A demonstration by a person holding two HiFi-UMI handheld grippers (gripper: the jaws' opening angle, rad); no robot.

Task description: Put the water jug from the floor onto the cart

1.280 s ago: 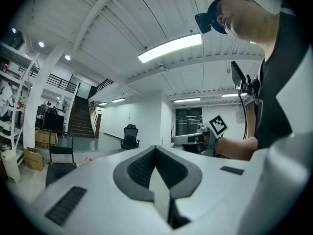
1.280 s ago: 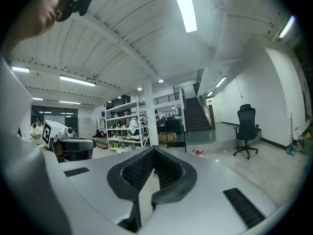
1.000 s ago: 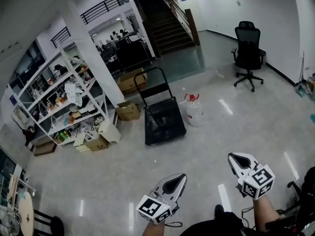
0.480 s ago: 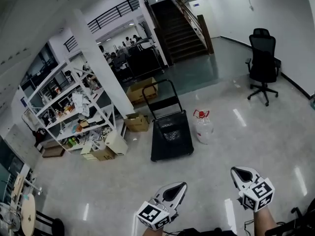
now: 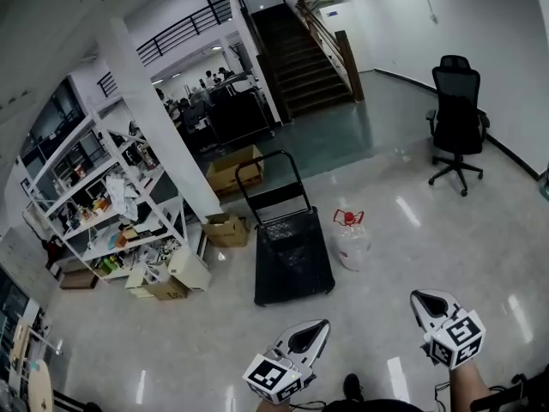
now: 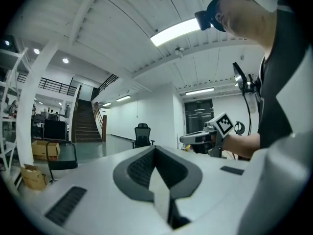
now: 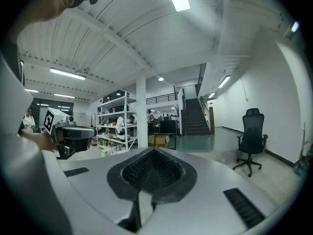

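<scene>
The water jug [image 5: 352, 244], clear with a red cap handle, stands on the glossy floor just right of the cart. The black platform cart [image 5: 293, 263] has its upright push handle [image 5: 273, 185] at the far end. Both grippers are held level, low in the head view and well short of the jug and cart. My left gripper [image 5: 321, 324] is shut with nothing between its jaws [image 6: 155, 150]. My right gripper [image 5: 417, 296] is also shut and empty [image 7: 153, 152]. Each gripper shows in the other's view: the right gripper [image 6: 203, 137] and the left gripper [image 7: 73, 131].
White shelving [image 5: 111, 204] packed with goods stands at the left beside a white column [image 5: 159, 118]. Cardboard boxes [image 5: 225, 228] lie near the cart's handle end. An office chair [image 5: 457, 110] stands at the right, and a staircase [image 5: 296, 50] rises at the back.
The person has walked forward with both shut grippers. The cart and jug now sit nearer and lower in the head view.
</scene>
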